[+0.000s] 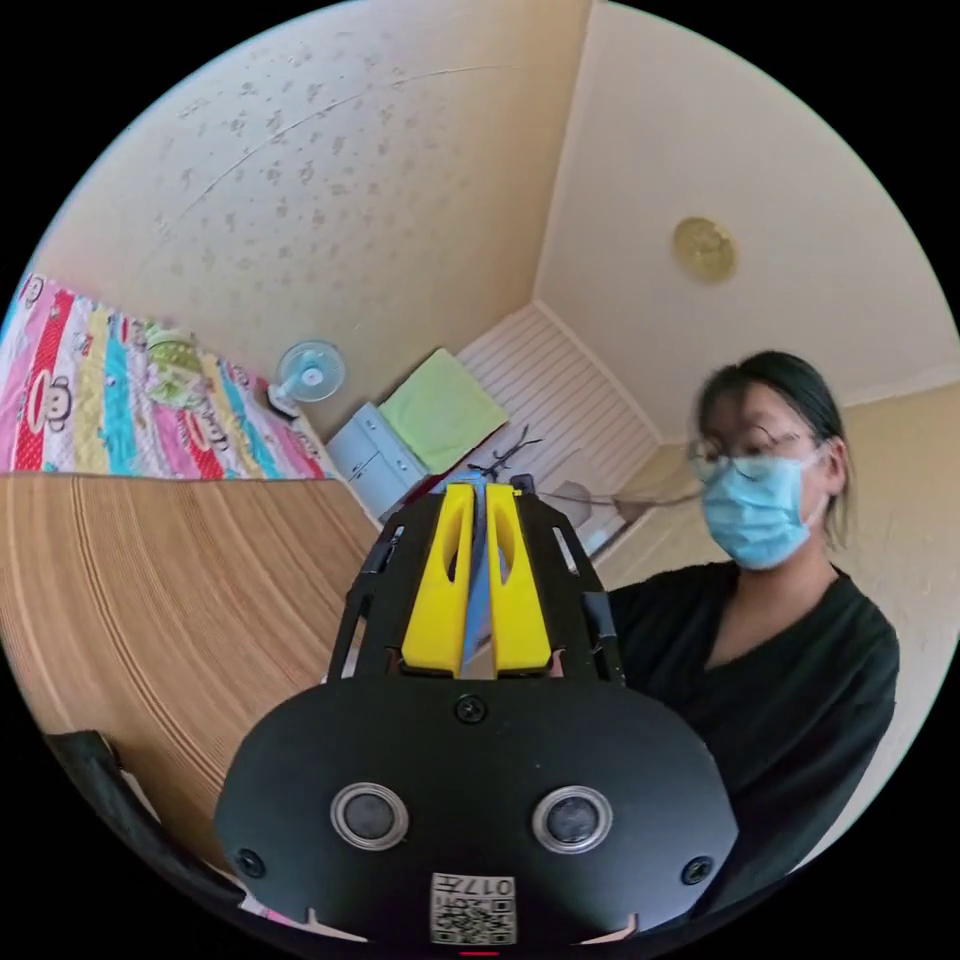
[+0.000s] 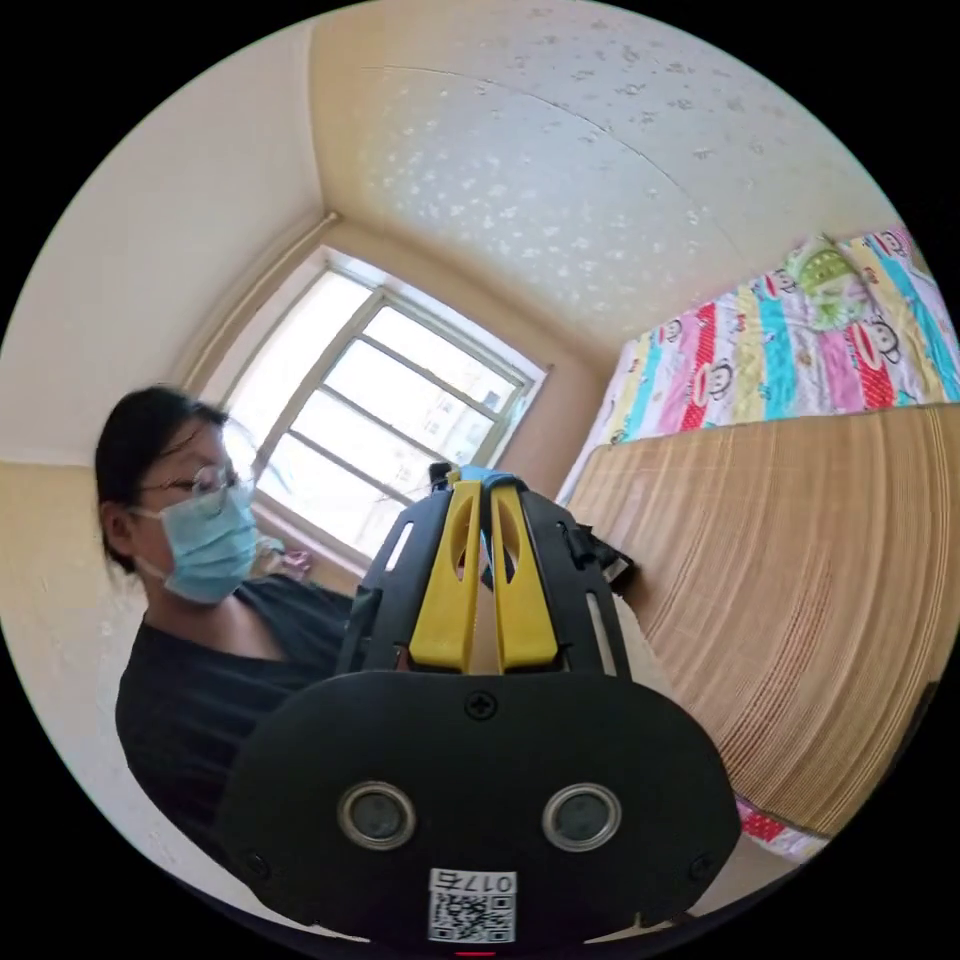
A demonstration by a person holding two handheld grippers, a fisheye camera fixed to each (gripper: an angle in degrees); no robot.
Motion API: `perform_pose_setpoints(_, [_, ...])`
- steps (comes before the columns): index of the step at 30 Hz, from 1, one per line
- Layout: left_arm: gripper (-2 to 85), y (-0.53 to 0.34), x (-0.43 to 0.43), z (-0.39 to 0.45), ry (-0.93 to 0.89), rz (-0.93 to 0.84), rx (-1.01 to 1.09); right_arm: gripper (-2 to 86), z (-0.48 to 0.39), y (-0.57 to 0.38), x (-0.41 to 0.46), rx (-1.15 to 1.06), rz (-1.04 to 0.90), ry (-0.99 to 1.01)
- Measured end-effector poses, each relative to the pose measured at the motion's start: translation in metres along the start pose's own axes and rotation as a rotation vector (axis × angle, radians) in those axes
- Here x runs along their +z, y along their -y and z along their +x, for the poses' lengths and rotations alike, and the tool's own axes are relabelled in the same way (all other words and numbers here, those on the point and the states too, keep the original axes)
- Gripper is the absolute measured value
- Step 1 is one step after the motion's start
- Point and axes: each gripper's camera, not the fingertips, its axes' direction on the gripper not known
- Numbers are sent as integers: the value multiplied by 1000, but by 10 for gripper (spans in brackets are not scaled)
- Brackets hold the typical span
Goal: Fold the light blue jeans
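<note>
Left claw point(image 1: 478, 500) and right claw point(image 2: 480, 490) each sit closed, pinching a sliver of light blue jeans point(image 1: 478, 590); raised high, folding seems barely begun.

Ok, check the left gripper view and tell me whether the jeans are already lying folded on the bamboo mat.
No: the bamboo mat is bare, and a strip of light blue cloth sits between the left gripper jaws.

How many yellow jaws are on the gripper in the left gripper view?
2: both on the left gripper, side by side, nearly closed on a strip of light blue fabric.
</note>
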Motion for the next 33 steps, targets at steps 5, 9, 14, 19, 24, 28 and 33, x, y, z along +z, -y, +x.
perform_pose_setpoints(5, [2,22,30,-100,125,-88,-149,15,117,33,43,132,-58,-177])
perform_pose_setpoints(9, [6,7,41,-154,267,-172,-179,15,169,24,75,173,-114,-189])
perform_pose_setpoints(14, [9,-74,55,-180,325,-303,-273,17,211,-65,115,274,-256,-263])
perform_pose_setpoints(19, [11,-223,54,-200,357,-332,-594,23,258,-203,138,535,-411,-222])
perform_pose_setpoints(24, [75,-282,35,-214,442,-321,-809,51,301,-301,132,905,-480,-280])
perform_pose_setpoints(28, [104,-244,41,-236,459,-326,-735,100,320,-290,120,941,-284,-194])
perform_pose_setpoints(33, [139,-195,74,-290,487,-445,-662,160,357,-247,152,847,-278,-181])
